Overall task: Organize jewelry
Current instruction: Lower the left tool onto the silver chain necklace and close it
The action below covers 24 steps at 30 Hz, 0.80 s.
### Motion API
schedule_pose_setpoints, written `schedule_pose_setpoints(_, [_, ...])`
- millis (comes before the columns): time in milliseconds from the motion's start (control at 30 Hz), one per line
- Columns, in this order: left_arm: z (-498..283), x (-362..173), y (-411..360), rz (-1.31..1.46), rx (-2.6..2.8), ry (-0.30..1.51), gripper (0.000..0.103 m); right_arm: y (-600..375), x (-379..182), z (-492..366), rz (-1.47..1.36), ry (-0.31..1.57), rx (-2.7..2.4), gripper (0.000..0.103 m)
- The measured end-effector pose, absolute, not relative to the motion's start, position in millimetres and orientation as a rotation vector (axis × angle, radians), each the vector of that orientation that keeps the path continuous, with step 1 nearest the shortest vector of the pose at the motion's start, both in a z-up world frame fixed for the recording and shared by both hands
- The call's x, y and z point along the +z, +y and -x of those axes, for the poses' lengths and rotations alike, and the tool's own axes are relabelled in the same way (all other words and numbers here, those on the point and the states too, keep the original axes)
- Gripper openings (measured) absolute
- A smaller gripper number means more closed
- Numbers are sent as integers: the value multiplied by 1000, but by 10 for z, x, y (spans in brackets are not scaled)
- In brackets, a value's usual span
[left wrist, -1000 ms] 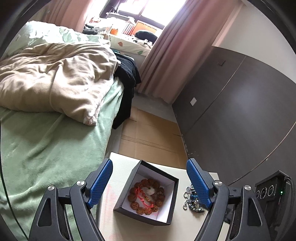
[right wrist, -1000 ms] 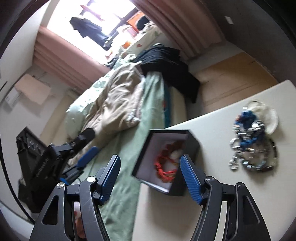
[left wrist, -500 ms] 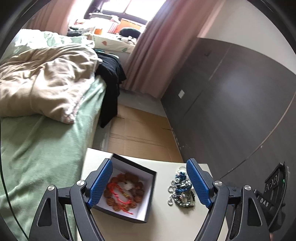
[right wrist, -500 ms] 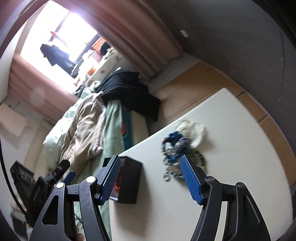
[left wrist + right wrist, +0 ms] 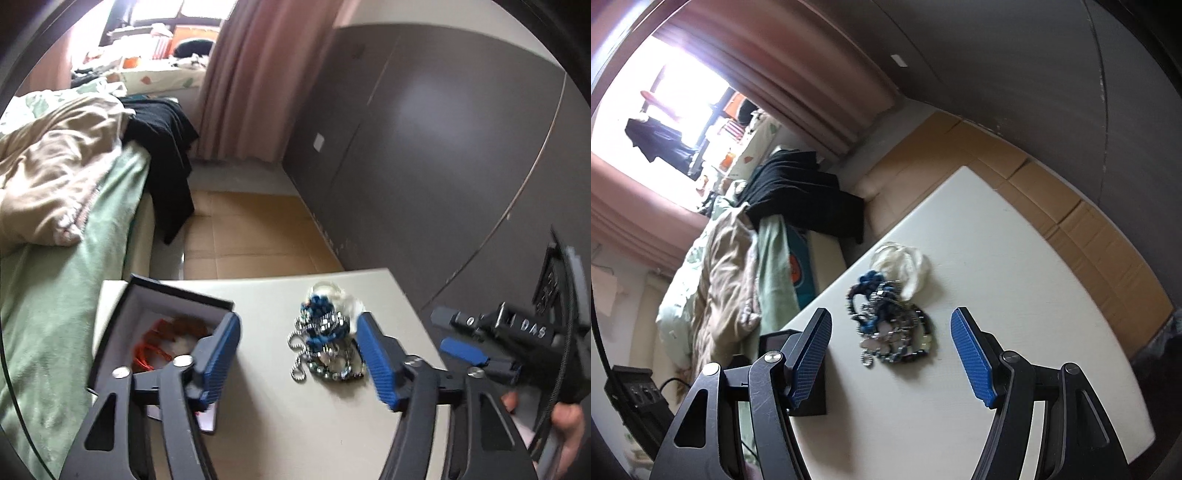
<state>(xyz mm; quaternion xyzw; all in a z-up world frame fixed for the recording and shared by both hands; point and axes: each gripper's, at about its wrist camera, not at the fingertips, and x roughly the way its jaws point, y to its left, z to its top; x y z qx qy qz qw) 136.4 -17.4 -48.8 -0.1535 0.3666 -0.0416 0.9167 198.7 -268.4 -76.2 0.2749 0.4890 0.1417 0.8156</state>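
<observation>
Bedroom with dark wall panels, pink curtain, cardboard-covered floor, rumpled bed (image 5: pixel 55 192) along one side. Cream tabletop (image 5: pixel 1015 295) carrying a tangled jewelry heap (image 5: pixel 892 325), long axis running away from both cameras toward the far table edge. Open black box (image 5: pixel 147 325) just left of it, orange beads inside. Left gripper (image 5: pixel 297 356) and right gripper (image 5: pixel 890 354) both spread wide, holding nothing, hovering near the heap.

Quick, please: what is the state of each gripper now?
Left gripper: open, holding nothing.
Right gripper: open, holding nothing.
</observation>
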Motion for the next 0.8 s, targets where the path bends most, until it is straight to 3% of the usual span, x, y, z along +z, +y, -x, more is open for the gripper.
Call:
schedule_pose_setpoints(300, [-1529, -842, -487, 267, -136, 860, 54, -2860, -928, -2037, -653, 1124, 254, 68])
schedule_pose_setpoints(400, [-1605, -976, -558, 264, -130, 897, 48, -2896, -968, -2039, -675, 1142, 257, 68])
schedule_pose_setpoints(800, [-1795, -1310, -826, 209, -109, 960, 39, -3025, -1009, -2075, -713, 1170, 256, 68])
